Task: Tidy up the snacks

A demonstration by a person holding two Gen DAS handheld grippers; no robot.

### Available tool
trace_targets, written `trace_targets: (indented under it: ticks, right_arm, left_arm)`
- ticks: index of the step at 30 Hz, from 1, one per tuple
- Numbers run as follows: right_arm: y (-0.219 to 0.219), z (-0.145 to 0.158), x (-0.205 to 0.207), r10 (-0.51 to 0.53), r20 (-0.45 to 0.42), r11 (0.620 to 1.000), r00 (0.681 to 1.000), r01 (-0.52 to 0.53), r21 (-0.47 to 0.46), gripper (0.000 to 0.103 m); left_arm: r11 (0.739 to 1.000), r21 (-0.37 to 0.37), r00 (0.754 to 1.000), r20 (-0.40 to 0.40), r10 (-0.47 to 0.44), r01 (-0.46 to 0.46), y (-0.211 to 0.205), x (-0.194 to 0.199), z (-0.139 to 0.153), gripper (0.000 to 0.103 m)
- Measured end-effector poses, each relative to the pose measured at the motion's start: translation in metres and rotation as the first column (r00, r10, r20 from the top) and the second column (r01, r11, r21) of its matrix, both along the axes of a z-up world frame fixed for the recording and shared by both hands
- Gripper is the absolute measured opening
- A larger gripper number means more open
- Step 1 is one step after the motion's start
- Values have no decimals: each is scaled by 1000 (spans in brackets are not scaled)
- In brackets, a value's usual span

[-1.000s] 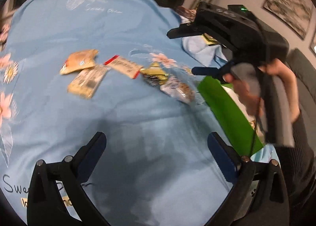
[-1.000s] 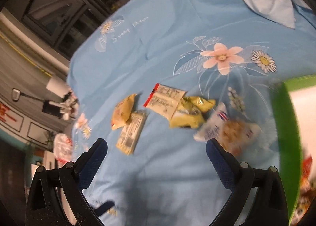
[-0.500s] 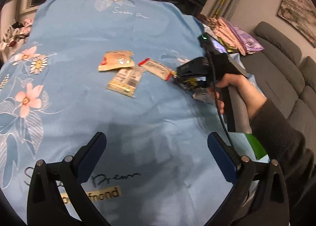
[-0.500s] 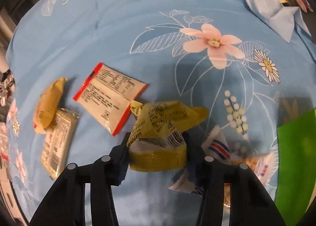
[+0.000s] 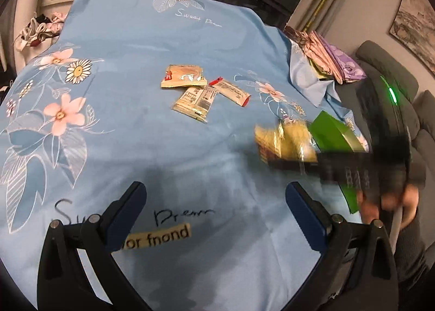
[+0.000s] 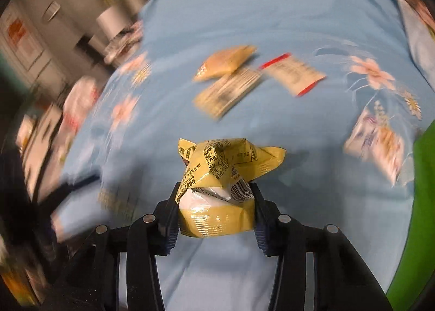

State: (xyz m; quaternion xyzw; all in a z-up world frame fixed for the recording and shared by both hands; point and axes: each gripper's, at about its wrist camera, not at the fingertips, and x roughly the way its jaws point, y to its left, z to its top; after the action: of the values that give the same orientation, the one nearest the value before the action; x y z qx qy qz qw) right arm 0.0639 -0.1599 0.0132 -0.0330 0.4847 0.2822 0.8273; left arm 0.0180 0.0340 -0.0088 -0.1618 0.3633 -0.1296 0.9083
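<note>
A surface covered by a blue floral sheet (image 5: 168,148), bed or tabletop I cannot tell, carries a scatter of snack packets. The right gripper (image 6: 216,202) is clenched on a crumpled yellow snack packet (image 6: 217,175), which sits squeezed between its two fingers and is lifted clear of the sheet. The view from that gripper is smeared with motion blur, so it appears to be mid-carry. The left gripper (image 5: 217,213) hangs spread wide and grasps nothing, low over the near part of the sheet. Three packets lie together farther off: a pale orange packet (image 5: 182,80), a tan packet (image 5: 195,100) and a red-edged packet (image 5: 231,91). A white packet (image 6: 376,142) lies just beside a green container (image 5: 337,137) at the right edge. The step in hand looks like transport of the yellow packet. The next move likely calls for bringing it over the green container and releasing it there, then returning for the others.
</note>
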Motion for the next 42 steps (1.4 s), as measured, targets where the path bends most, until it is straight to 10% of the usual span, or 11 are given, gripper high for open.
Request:
trace_targets:
  ticks: [8,15,20,31,40,42]
  right_arm:
    - [-5,-16,-52,28,-40,996,999,-31,-83,58]
    - [-70,-20,-48,-173,-264,934,949,243,262,75]
    - [-94,-40,-45,-238,-355,883,904,354,309,75]
    - [-65,-23,-17,-189,-342,937,921,273,216,76]
    - [-39,-51,0,-149,-386,970,910,210,120,76]
    - [-40,-57,3,-156,-379,967,912,219,130,71]
  left_arm:
    - [998,-50,997,-75,-29,25,3,-10,-23,103]
    - [953,-275,987,-56,-148,128,2,-14,-22,102]
    - [919,-334,969,-57,-239,207,-23,-9,-19,102]
    - [945,-53,940,-98,-326,322,-94,-17,-21,102]
    - [951,-64,941,-138,-310,303,-93,5,-41,100]
    - [957,-62,950,-123,-288,282,-89,10,-43,85]
